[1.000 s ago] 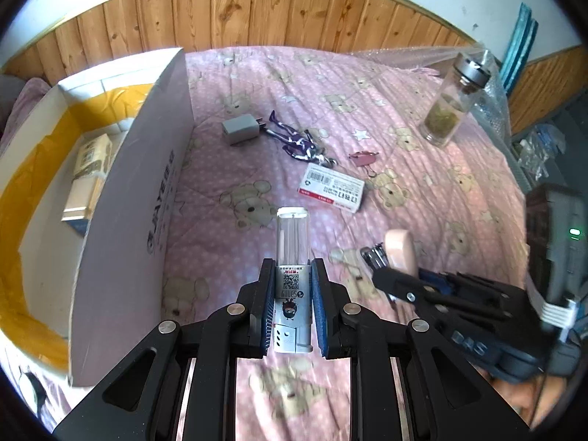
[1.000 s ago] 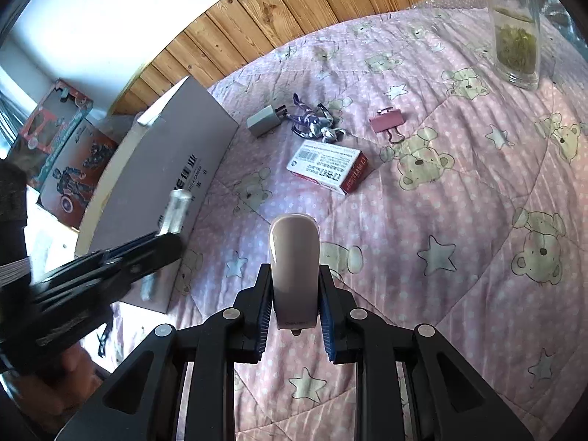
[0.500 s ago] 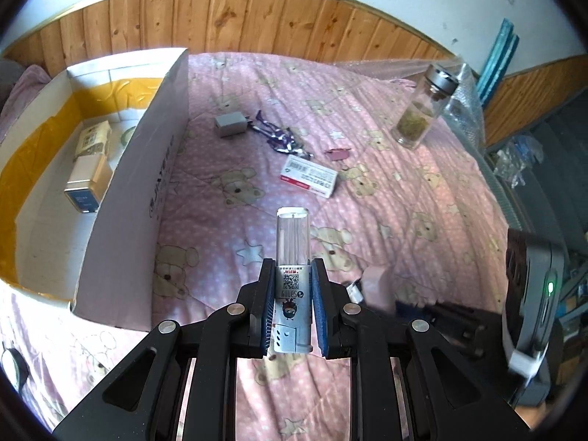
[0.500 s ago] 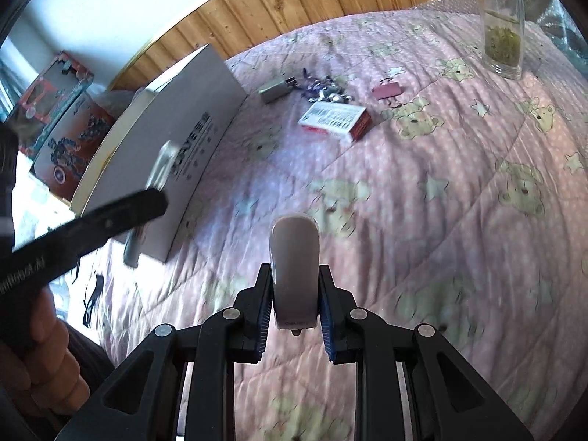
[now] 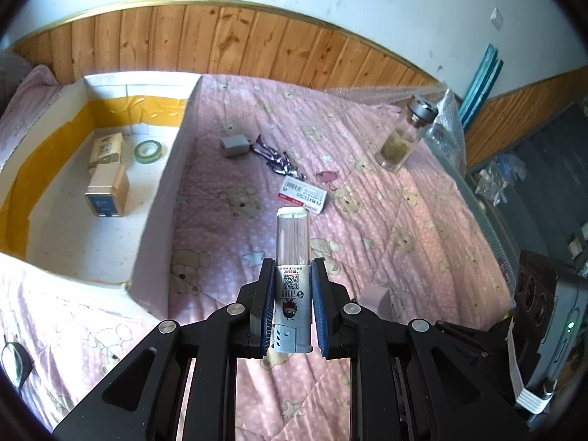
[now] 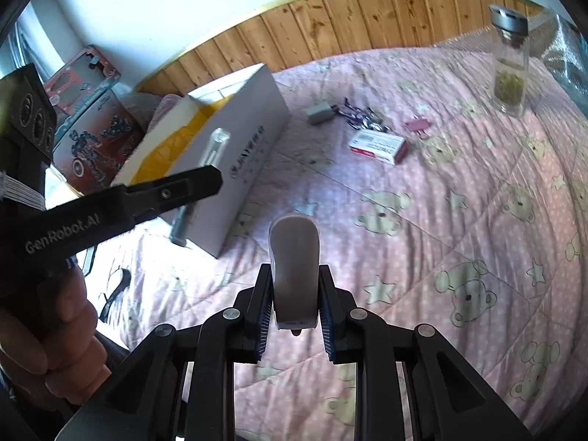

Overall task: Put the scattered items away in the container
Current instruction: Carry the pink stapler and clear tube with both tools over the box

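Both of your hands are lifting up and back from a second ago, so the open white cardboard box with yellow tape lining (image 5: 167,169) is now showing its whole inside in the left wrist view instead of mostly its side wall.

Left wrist view: your left gripper (image 5: 293,312) is pinching a clear plastic tube with a grey labelled base (image 5: 293,268), holding it above the pink teddy-bear quilt (image 5: 386,220), just right of the box. Inside the box you're seeing a gold tin (image 5: 107,195), a tan carton (image 5: 106,149) and a green tape roll (image 5: 148,150). Out on the quilt, a grey plug adapter (image 5: 234,146), a purple-and-silver toy figure (image 5: 279,161), a small pink binder clip (image 5: 327,176) and a red-and-white flat carton (image 5: 302,195) are lying scattered, and a glass jar with a metal lid (image 5: 404,136) is standing farther right.

Right wrist view: your right gripper (image 6: 294,316) is clamping a rounded pale beige plastic case (image 6: 294,264), above the quilt and well apart from the box. Your left gripper is crossing in from the left with its tube in front of the box wall, and your hand (image 6: 47,345) is wrapping round its handle. Toy boxes (image 6: 88,110) are standing behind.
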Action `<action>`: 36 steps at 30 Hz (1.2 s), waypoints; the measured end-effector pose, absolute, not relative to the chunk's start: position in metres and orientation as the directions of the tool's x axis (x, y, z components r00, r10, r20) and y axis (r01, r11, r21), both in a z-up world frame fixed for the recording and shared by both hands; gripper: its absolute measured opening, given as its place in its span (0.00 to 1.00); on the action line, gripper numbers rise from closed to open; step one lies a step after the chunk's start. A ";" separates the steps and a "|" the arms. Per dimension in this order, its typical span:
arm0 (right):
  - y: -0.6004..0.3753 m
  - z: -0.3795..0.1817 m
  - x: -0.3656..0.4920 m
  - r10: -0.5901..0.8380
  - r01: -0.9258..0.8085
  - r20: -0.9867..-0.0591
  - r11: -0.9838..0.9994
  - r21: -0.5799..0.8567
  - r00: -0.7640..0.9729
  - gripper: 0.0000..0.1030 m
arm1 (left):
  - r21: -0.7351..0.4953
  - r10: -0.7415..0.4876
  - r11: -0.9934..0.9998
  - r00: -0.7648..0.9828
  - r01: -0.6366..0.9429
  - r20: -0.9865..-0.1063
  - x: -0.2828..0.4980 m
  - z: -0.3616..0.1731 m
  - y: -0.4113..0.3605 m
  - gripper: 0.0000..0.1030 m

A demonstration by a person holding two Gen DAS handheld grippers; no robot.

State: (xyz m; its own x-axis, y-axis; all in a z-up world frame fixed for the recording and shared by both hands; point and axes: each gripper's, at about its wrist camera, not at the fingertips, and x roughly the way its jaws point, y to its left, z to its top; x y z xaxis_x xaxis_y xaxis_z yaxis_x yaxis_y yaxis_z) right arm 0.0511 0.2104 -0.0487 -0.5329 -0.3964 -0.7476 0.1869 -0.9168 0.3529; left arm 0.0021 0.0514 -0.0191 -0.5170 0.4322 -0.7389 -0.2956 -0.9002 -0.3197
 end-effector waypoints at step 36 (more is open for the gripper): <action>0.097 0.017 0.030 -0.486 0.331 -0.675 -0.873 0.357 -0.555 0.24 | -0.503 0.480 -0.850 -0.623 -0.157 -0.617 -0.013 0.012 -0.083 0.18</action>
